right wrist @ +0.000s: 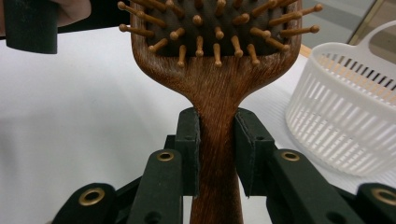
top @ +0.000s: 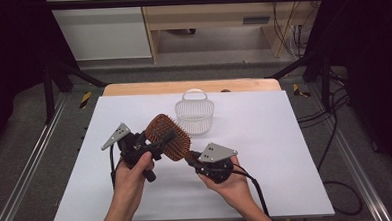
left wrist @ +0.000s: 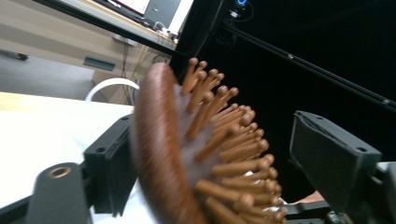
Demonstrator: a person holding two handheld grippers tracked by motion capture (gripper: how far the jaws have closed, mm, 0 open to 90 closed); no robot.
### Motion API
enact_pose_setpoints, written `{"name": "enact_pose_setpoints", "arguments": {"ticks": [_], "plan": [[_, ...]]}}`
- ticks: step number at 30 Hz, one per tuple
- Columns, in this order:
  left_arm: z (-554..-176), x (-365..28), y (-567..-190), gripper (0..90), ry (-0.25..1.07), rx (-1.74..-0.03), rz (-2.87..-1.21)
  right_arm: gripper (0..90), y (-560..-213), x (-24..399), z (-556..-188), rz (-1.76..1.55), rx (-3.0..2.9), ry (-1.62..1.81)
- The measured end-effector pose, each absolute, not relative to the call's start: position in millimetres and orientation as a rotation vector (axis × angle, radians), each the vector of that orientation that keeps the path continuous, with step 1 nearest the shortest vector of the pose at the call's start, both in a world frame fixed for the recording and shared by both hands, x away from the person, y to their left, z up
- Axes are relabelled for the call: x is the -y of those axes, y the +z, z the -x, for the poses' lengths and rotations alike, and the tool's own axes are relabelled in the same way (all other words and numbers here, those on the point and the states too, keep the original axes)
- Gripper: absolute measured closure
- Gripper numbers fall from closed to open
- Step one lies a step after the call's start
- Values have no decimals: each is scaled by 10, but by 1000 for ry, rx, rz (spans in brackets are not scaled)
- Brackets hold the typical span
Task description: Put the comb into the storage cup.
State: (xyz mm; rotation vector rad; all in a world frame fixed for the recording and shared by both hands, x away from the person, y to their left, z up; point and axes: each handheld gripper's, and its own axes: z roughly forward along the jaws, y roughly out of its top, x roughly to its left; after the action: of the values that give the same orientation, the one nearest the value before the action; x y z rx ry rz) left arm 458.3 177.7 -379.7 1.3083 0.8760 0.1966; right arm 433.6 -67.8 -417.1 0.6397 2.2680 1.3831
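Right gripper (right wrist: 217,154) clamped on wooden hairbrush (top: 169,136) handle, brush held above white table (top: 286,151), left gripper (left wrist: 224,154) jaws apart around brush head, right pad clear, white basket (top: 194,112) just behind.

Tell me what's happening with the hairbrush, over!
Right gripper shut on wooden hairbrush handle. Left gripper open around the brush head, one jaw at its back, other clear of the bristles. White basket just beyond, nothing in the way.
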Motion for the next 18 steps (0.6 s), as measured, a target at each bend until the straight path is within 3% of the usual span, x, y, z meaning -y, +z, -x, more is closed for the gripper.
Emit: {"name": "enact_pose_setpoints", "arguments": {"ticks": [4, 7, 18], "plan": [[-4554, -1783, -3783, 263, 229, -919, -1314, 729, -4186, 656, -4324, -637, -2268, 1381], [-4546, -1822, -3782, 396, 223, -940, -1299, 729, -4207, 643, -4322, -644, -2268, 1401], [-4488, -1855, -3797, 475, 195, -990, -1282, 729, -4259, 571, -4296, -648, -2280, 1370]]}}
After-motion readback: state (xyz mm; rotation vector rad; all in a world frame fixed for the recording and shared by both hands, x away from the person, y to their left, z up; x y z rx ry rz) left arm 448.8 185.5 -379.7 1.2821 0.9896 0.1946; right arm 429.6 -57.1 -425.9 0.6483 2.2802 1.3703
